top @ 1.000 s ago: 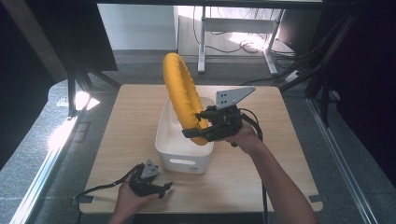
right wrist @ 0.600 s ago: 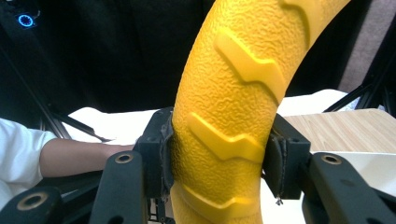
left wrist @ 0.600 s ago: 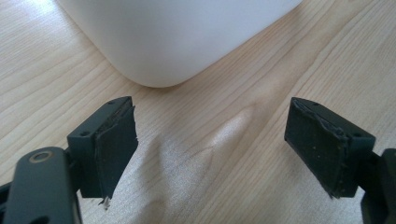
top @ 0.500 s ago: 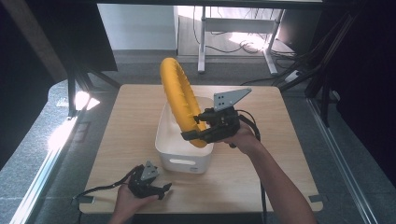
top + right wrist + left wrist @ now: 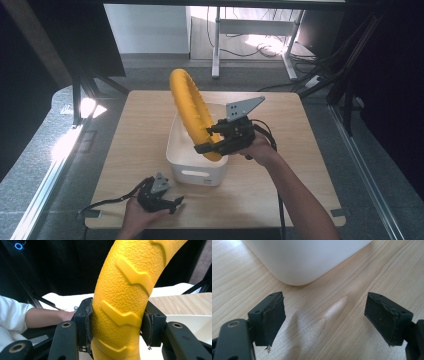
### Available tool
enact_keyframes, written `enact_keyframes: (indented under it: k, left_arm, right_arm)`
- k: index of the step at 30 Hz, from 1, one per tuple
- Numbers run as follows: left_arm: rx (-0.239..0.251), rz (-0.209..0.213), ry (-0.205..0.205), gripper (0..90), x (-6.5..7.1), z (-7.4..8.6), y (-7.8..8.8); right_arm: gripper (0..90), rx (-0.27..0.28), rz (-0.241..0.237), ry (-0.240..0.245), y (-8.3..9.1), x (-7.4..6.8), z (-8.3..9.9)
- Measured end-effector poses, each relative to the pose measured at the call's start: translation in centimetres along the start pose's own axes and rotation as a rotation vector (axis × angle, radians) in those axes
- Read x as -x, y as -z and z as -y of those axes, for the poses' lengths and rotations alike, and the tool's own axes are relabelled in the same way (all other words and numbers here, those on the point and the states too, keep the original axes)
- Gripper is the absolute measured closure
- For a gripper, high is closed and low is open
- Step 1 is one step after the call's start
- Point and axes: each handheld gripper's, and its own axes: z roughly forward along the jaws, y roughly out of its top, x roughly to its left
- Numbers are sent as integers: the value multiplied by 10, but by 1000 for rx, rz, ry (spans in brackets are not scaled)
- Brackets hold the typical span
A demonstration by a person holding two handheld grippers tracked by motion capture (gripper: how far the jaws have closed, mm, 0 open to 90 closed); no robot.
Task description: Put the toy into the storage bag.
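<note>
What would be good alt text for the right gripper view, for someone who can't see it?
The right gripper is shut on a thick, curved yellow ring with a pebbled surface and raised zigzag ridges, one black pad pressing each side. Behind it lie a wooden table and the rim of a white bin.

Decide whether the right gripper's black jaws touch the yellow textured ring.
Touching. In the right gripper view both pads of the right gripper press the yellow textured ring with no gap.

free: table [image 5: 305, 165] right of bin | obstacle: white bin [image 5: 197, 172], yellow ring [image 5: 190, 107] above
</note>
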Motion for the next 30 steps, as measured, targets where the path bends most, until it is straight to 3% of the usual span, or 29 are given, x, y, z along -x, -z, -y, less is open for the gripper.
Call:
enact_keyframes:
  k: [10,19,30]
  left_arm:
    - [-1,2,-1,170,0,0,0]
    - [-4,3,-5,170,0,0,-1]
    - [0,3,2,170,1,0,-1]
  right_arm:
    - [506,-17,-14,-13,-4,6,8]
    - [505,6,-41,-45,-4,17,19]
    - [494,-16,-42,-45,-6,20,26]
